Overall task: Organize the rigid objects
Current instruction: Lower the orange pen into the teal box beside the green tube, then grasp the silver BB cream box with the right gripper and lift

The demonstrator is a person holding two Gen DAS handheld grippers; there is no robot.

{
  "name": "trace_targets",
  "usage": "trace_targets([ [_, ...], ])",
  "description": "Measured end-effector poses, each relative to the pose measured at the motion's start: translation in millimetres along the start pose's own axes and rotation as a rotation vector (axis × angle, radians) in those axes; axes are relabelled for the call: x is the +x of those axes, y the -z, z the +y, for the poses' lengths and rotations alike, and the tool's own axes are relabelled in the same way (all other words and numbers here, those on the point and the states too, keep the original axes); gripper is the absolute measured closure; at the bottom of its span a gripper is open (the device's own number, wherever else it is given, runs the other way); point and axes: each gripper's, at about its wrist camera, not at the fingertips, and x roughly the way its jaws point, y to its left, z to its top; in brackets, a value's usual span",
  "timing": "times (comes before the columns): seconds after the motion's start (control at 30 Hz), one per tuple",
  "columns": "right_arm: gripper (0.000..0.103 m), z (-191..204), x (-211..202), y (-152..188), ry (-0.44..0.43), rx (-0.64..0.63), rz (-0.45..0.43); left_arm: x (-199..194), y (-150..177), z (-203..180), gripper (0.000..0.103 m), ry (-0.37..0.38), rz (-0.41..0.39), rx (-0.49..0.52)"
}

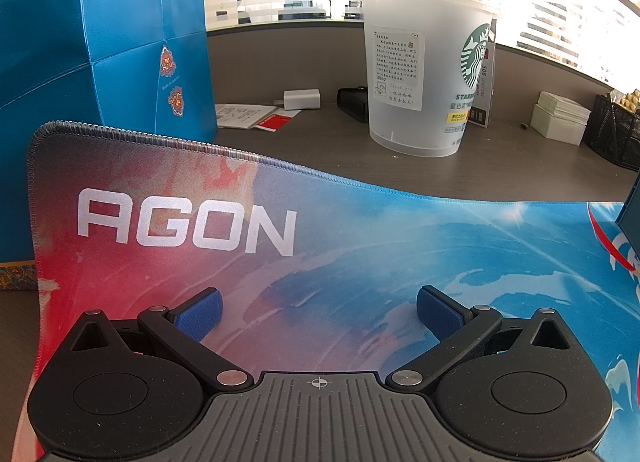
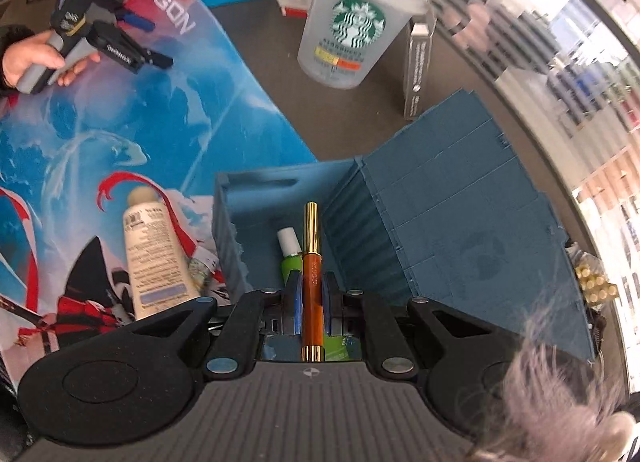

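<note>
Your right gripper is clamped on the orange tube, and it hangs right over the open blue box. A green bottle already lies inside. I think the job now is to drop the tube in next to it. Go low before you let go, so it does not bounce. The white tube waits on the mat. Your left gripper has its jaws apart, holding nothing.
</note>
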Motion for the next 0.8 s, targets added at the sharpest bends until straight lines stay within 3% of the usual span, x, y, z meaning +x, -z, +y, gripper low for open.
trace_targets([
  [0.5, 0.094, -32, 51, -4, -0.098, 0.059, 0.105, 0, 0, 0, 0.0, 0.0, 0.0, 0.0],
  [0.67, 0.082, -35, 51, 1, -0.075, 0.083, 0.077, 0, 0, 0, 0.0, 0.0, 0.0, 0.0],
  [0.8, 0.082, -36, 41, 4, -0.052, 0.104, 0.027, 0, 0, 0, 0.0, 0.0, 0.0, 0.0],
])
